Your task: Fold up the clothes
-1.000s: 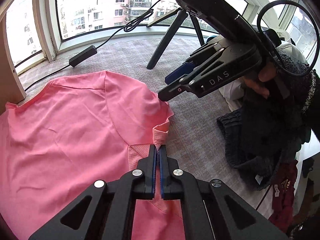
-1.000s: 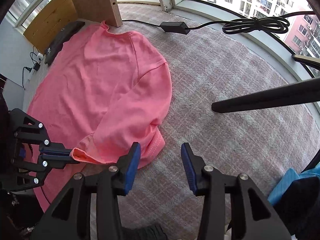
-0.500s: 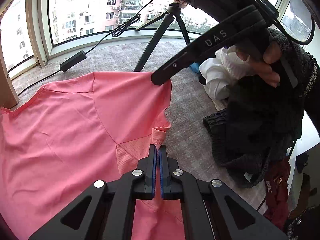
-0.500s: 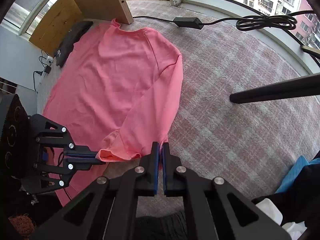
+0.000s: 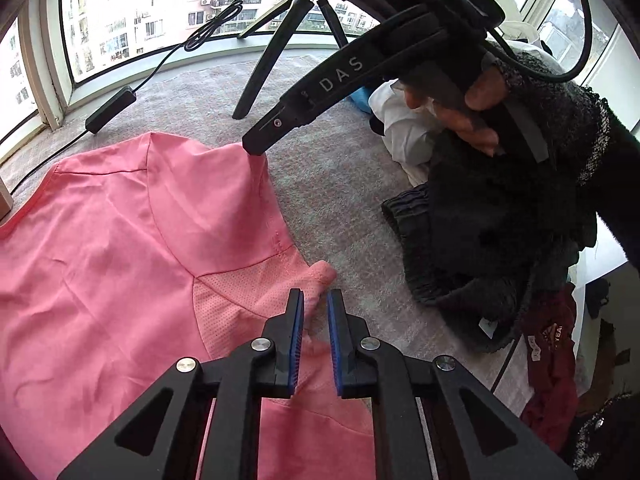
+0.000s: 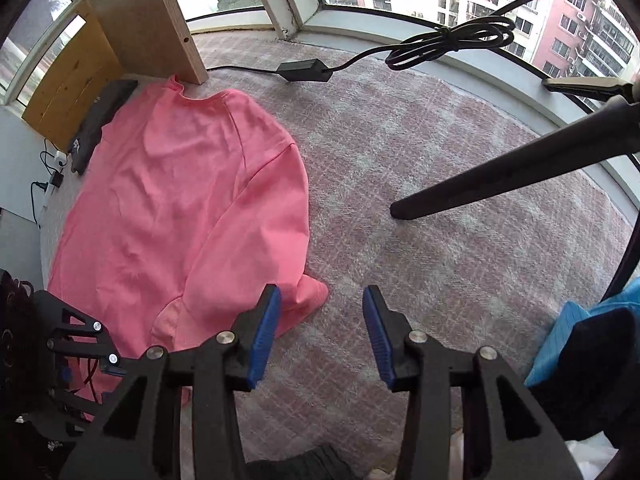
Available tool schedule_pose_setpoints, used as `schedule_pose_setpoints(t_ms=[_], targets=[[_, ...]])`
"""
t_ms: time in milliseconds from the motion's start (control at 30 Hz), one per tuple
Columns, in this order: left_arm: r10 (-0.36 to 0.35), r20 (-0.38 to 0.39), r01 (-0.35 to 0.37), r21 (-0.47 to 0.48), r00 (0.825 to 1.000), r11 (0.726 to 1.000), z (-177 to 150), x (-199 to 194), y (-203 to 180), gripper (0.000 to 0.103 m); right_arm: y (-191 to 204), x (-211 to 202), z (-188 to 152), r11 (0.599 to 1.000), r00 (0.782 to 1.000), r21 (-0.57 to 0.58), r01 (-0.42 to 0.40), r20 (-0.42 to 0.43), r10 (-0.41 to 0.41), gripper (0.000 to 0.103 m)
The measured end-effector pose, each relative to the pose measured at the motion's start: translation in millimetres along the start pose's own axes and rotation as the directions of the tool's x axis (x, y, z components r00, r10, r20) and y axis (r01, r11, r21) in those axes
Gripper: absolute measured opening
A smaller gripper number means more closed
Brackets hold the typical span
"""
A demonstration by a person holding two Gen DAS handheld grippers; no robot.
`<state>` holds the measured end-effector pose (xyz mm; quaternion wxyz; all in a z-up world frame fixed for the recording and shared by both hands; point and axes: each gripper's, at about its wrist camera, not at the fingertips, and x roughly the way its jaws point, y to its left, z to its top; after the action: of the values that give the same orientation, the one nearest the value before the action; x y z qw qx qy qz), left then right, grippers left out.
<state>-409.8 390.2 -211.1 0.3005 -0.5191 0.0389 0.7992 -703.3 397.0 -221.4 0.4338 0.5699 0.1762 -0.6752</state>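
Both grippers have let go since half a second ago: the left gripper (image 5: 314,336) now stands slightly parted over the sleeve cuff (image 5: 318,276), and the right gripper (image 6: 320,328) is spread wide, holding nothing. From the left wrist, the right tool's tip sits at the far sleeve edge, a hand (image 5: 472,116) in a dark knit sleeve gripping its handle. The pink shirt (image 6: 180,208) lies flat on a grey-pink carpet (image 6: 460,200), its sleeve folded inward. Right of it a tripod leg (image 6: 500,176) rests on the carpet. Dark clothes (image 5: 480,240) are heaped at right. A power brick (image 6: 304,70) lies near the far curved windows.
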Motion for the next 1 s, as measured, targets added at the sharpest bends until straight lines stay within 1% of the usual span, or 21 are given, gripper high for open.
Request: schedule_pose_setpoints(t_ms=[100, 133, 167, 200, 233, 300, 367, 400, 467, 500, 533, 600, 633, 667, 700, 767, 800, 833, 867, 900, 1000], targets=[[0.010, 0.002, -0.010, 0.032, 1.000, 0.999, 5, -1, -2, 0.012, 4, 10, 1, 0.999, 0.999, -0.038, -0.036, -0.008, 0.036, 0.042], [0.022, 0.007, -0.022, 0.026, 1.000, 0.999, 8, -4, 2, 0.014, 5, 13, 2, 0.999, 0.999, -0.045, -0.030, -0.013, 0.030, 0.042], [0.034, 0.013, -0.035, 0.017, 0.999, 0.999, 12, -6, 8, 0.020, 7, 15, 1, 0.998, 0.999, -0.045, -0.035, -0.024, 0.034, 0.039], [0.047, 0.022, -0.047, -0.005, 0.999, 0.999, 16, -9, 17, 0.021, 8, 16, -1, 0.998, 0.999, -0.045, -0.041, -0.036, 0.039, 0.030], [0.068, 0.025, -0.067, -0.033, 0.997, 0.997, 21, -11, 29, 0.022, 9, 16, -3, 0.998, 0.998, -0.037, -0.050, -0.051, 0.049, 0.001], [0.114, 0.021, -0.112, -0.088, 0.993, 0.990, 31, -11, 55, 0.022, 10, 12, -7, 0.998, 0.996, -0.024, -0.065, -0.058, 0.064, 0.003], [0.181, 0.001, -0.179, -0.124, 0.984, 0.976, 48, -1, 81, 0.022, 11, -1, -10, 0.993, 0.993, -0.005, -0.114, -0.027, 0.114, 0.004], [0.215, -0.011, -0.215, -0.141, 0.976, 0.966, 58, 6, 93, 0.022, 10, -6, -10, 0.993, 0.993, 0.002, -0.118, -0.007, 0.118, 0.004], [0.201, -0.044, -0.205, -0.163, 0.979, 0.965, 76, 25, 111, 0.022, 6, -13, -7, 0.995, 0.995, 0.037, -0.092, 0.027, 0.091, 0.004], [0.204, -0.057, -0.211, -0.174, 0.977, 0.962, 84, 34, 117, 0.022, 2, -13, -4, 0.995, 0.996, 0.064, -0.078, 0.042, 0.075, 0.004], [0.240, -0.078, -0.250, -0.163, 0.968, 0.954, 88, 40, 118, 0.022, -1, -12, -1, 0.995, 0.998, 0.091, -0.050, 0.051, 0.046, 0.004], [0.317, -0.120, -0.332, -0.137, 0.941, 0.933, 95, 51, 119, 0.022, -7, -8, 3, 0.990, 0.997, 0.128, 0.063, 0.038, -0.068, 0.006], [0.308, -0.103, -0.319, -0.125, 0.946, 0.939, 94, 46, 115, 0.022, -10, -6, 5, 0.983, 0.992, 0.140, 0.120, 0.025, -0.125, 0.015], [0.291, -0.077, -0.298, -0.117, 0.954, 0.947, 89, 36, 107, 0.022, -13, -4, 5, 0.975, 0.986, 0.152, 0.159, 0.016, -0.164, 0.030], [0.273, -0.052, -0.277, -0.108, 0.961, 0.955, 84, 25, 100, 0.022, -17, -7, 2, 0.981, 0.994, 0.170, 0.098, 0.029, -0.104, 0.035], [0.220, -0.047, -0.221, -0.037, 0.974, 0.974, 66, 18, 71, 0.022, -22, -11, -3, 0.982, 0.999, 0.186, -0.009, 0.053, -0.001, 0.036], [0.192, -0.047, -0.193, -0.001, 0.980, 0.981, 57, 15, 56, 0.022, -22, -12, -5, 0.985, 0.999, 0.171, -0.012, 0.047, 0.004, 0.036], [0.165, -0.048, -0.164, 0.035, 0.985, 0.986, 47, 11, 41, 0.025, -21, -12, -7, 0.987, 0.999, 0.158, 0.015, 0.039, -0.021, 0.037], [0.138, -0.050, -0.134, 0.072, 0.989, 0.988, 38, 8, 26, 0.027, -21, -12, -8, 0.988, 0.998, 0.151, 0.040, 0.031, -0.045, 0.036], [0.111, -0.053, -0.104, 0.108, 0.992, 0.989, 29, 5, 11, 0.027, -21, -11, -7, 0.987, 0.999, 0.153, 0.043, 0.024, -0.047, 0.036], [0.053, -0.110, -0.042, 0.101, 0.992, 0.994, 19, 11, 1, 0.027, -21, -12, -6, 0.986, 0.999, 0.162, 0.032, 0.027, -0.037, 0.036]])
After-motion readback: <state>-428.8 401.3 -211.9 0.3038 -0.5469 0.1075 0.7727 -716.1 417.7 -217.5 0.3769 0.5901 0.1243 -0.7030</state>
